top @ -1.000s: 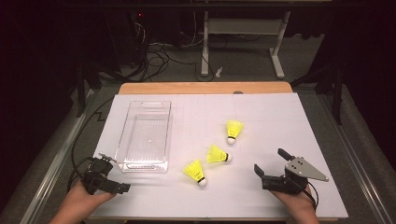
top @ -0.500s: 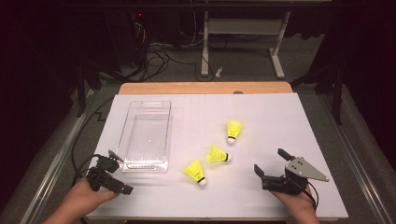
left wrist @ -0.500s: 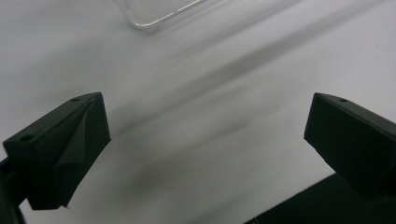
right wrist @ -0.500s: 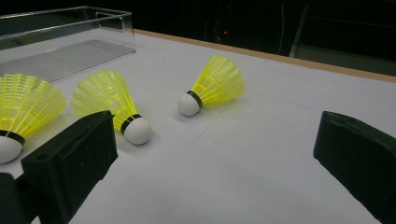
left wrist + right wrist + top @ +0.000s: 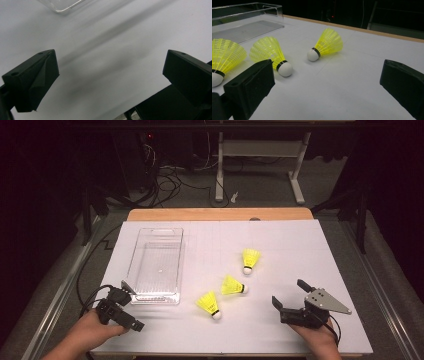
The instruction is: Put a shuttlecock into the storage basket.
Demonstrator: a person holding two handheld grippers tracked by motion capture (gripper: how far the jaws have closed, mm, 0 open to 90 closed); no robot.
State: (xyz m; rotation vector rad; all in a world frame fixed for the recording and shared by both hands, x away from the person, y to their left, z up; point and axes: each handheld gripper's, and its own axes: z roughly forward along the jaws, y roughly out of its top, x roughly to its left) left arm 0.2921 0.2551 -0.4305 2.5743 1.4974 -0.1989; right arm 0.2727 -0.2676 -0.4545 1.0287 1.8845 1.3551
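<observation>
Three yellow shuttlecocks with white cork tips lie on the white table: one far (image 5: 250,259) (image 5: 327,43), one in the middle (image 5: 232,285) (image 5: 270,53), one nearest the front (image 5: 209,304) (image 5: 224,57). A clear plastic tray (image 5: 142,295) (image 5: 244,20) stands empty at the left. My left gripper (image 5: 131,306) (image 5: 110,65) is open just in front of the tray's near left corner (image 5: 62,6), with bare table between its jaws. My right gripper (image 5: 290,294) (image 5: 327,77) is open at the front right, pointing toward the shuttlecocks and holding nothing.
The white table sheet (image 5: 300,245) ends in a wooden strip (image 5: 220,214) at the back. Beyond it lie dark floor, cables (image 5: 165,182) and a white stand frame (image 5: 257,150). Metal rails run along both table sides.
My left gripper has shifted slightly right and forward toward the tray's near corner and turned a little. The right gripper and the shuttlecocks have stayed put.
</observation>
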